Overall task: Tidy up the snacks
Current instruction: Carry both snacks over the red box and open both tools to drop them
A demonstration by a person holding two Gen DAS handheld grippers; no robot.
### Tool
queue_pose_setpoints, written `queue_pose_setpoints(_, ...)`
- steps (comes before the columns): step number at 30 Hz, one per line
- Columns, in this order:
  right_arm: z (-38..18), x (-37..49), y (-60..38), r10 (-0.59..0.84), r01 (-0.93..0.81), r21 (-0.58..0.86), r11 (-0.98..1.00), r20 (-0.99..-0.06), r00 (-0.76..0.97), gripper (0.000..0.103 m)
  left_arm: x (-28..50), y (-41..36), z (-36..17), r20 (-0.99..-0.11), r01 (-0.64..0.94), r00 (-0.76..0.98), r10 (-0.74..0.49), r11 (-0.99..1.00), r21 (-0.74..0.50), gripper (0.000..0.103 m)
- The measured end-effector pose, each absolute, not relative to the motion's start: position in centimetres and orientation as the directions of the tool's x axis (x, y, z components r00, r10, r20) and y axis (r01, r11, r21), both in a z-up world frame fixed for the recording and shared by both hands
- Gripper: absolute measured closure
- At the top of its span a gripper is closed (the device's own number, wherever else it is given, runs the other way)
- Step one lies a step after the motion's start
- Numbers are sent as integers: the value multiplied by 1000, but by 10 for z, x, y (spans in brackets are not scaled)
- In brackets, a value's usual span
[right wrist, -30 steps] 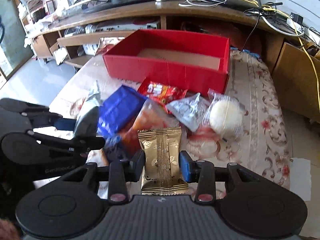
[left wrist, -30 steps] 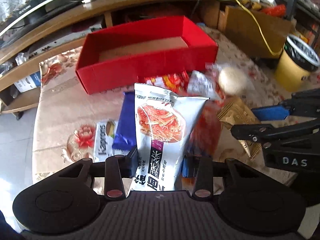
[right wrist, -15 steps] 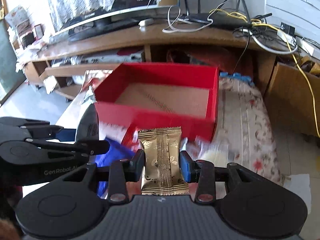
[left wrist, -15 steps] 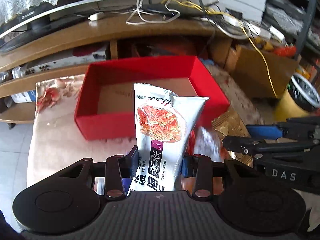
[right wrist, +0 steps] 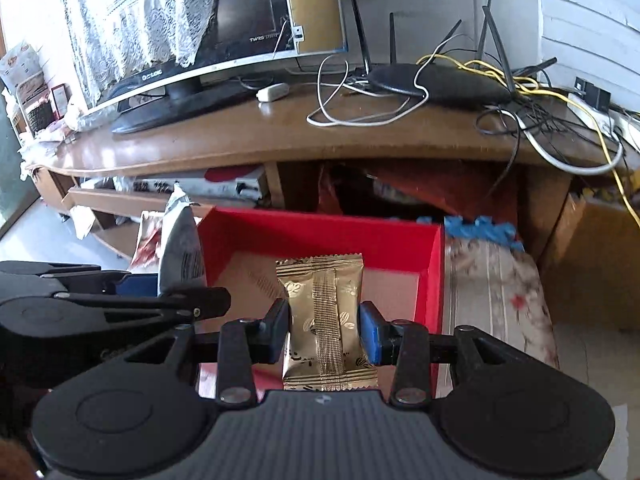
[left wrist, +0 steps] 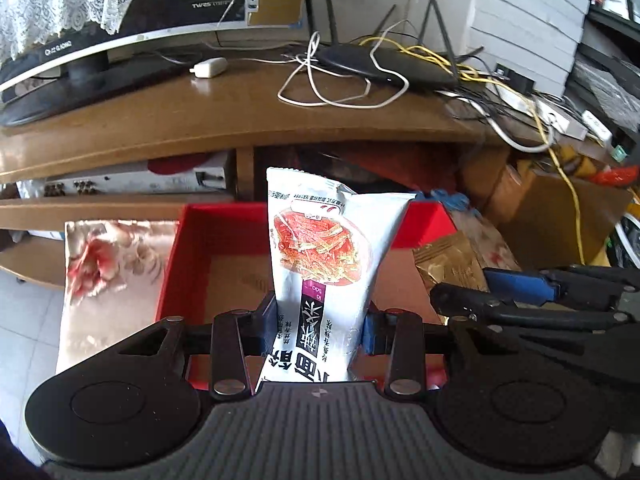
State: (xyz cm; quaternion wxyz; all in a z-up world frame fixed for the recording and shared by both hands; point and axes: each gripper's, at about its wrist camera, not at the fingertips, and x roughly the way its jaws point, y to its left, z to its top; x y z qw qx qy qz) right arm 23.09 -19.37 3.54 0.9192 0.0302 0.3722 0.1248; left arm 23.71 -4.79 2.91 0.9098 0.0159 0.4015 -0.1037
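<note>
My left gripper (left wrist: 320,330) clamps a silver snack pouch (left wrist: 326,276) printed with red shredded strips, held upright above the open red cardboard box (left wrist: 188,248). My right gripper (right wrist: 324,334), alongside, pinches a gold foil snack packet (right wrist: 326,316) over the same box's brown floor. Behind stand a wooden TV stand (right wrist: 280,136), a monitor (right wrist: 224,36) and a black router (right wrist: 436,80) amid tangled cables.

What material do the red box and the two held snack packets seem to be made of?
Red box: likely cardboard, with matte red walls and a bare brown floor.
White packet: glossy printed plastic film, creased at its top edge.
Gold packet: shiny metallic-looking foil or film, with crimped end seals and a ribbed back seam.
</note>
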Motion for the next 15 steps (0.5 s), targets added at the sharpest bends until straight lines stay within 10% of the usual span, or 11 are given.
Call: queue_pose_setpoints(15,-12,294,-186,230,-199,131,971,-733,640,65,287,-47,-15,-798,135,596,-94,991,-16,57)
